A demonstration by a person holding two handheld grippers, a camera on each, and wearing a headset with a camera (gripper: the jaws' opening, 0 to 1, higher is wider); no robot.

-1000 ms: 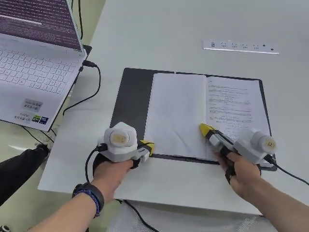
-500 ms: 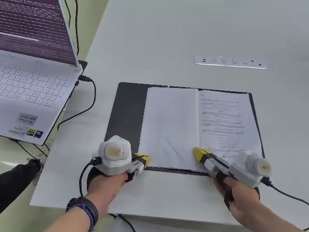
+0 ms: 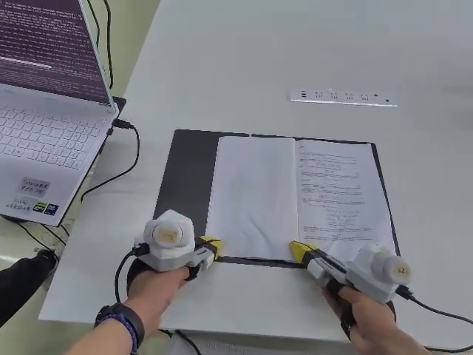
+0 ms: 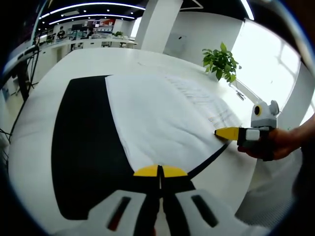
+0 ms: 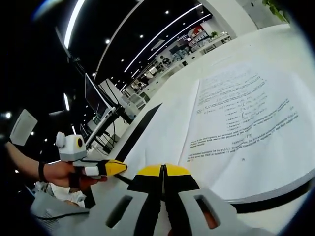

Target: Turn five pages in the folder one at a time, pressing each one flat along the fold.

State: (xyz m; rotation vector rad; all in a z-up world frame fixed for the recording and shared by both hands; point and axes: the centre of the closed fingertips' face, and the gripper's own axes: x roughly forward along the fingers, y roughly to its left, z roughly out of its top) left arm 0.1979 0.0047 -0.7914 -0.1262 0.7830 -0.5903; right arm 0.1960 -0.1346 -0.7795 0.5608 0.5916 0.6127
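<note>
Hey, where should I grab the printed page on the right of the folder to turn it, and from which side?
Take the printed page by its lower outer corner, coming in from the right with the right tool. The page lies flat and is bound at the fold, so its outer edge is probably the easiest to lift. The jaws are shut and would need to open first.
</note>
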